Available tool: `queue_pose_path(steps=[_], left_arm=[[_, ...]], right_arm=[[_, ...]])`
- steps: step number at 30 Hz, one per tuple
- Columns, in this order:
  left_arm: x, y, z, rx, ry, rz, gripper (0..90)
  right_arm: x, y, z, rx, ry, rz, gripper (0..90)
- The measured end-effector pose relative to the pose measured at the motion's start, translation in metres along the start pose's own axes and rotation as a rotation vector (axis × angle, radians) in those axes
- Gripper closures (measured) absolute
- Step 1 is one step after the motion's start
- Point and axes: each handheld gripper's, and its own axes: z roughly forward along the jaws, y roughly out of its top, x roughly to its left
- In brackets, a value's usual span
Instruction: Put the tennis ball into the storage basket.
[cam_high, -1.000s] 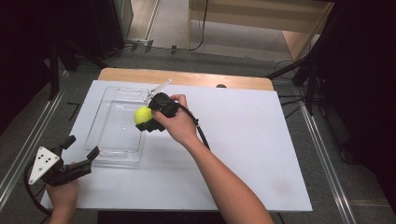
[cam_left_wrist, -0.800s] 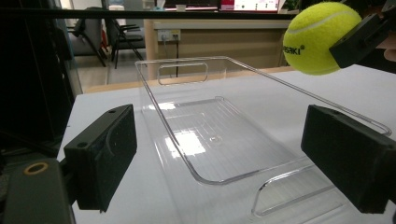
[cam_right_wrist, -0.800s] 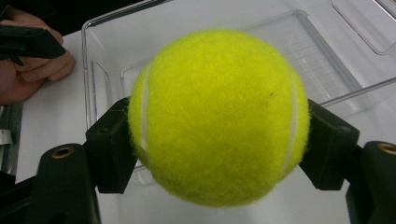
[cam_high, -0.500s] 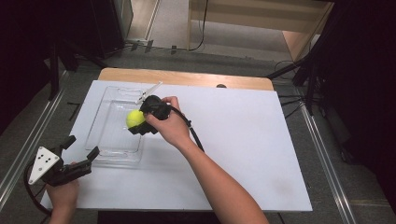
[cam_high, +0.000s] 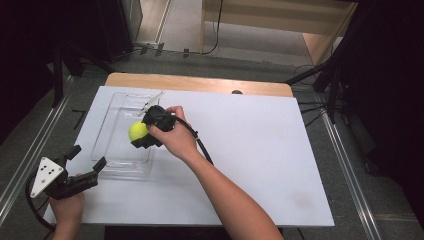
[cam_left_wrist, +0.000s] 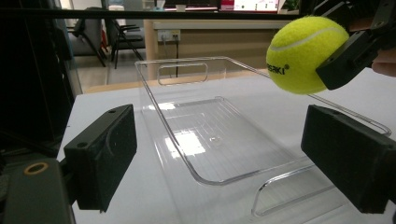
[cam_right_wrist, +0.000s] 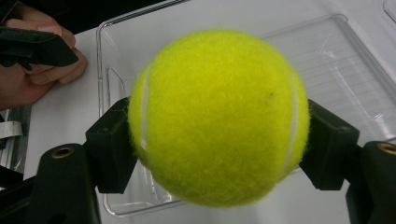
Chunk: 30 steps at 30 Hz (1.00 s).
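A yellow-green tennis ball (cam_high: 135, 130) hangs over the middle of a clear plastic tray (cam_high: 117, 152) at the left of the white board. My right gripper (cam_high: 138, 134) is shut on the ball, one black jaw on each side of it (cam_right_wrist: 219, 149). The ball (cam_right_wrist: 219, 116) hides much of the tray (cam_right_wrist: 345, 70) below. My left gripper (cam_high: 89, 157) rests at the tray's near left corner, open, with nothing pressed between its jaws (cam_left_wrist: 224, 158). It looks along the tray (cam_left_wrist: 210, 135), with the ball (cam_left_wrist: 306, 53) up at the right.
The white board (cam_high: 260, 150) lies on a wooden table (cam_high: 200, 84), bare to the right of the tray. A black cable (cam_high: 200, 145) trails from the right gripper along the forearm. Metal rails (cam_high: 30, 155) and dark stands flank the table.
My right gripper has carried the ball leftward, further over the tray. The left gripper has stayed where it was.
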Motion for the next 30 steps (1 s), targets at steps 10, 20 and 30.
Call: queue_pose_path(steps=[10, 20, 30], left_arm=[[0.0, 0.0, 0.0, 0.0, 0.0, -0.001, 11.1], [0.0, 0.0, 0.0, -0.001, -0.001, -0.002, 11.1], [0.001, 0.0, 0.0, -0.002, -0.003, 0.0, 11.1]], right_arm=[[0.002, 0.002, 0.011, 0.009, 0.009, -0.012, 23.1], [0.003, 0.002, 0.021, 0.028, 0.02, -0.018, 23.1], [0.002, -0.001, 0.029, 0.052, 0.011, -0.011, 23.1]])
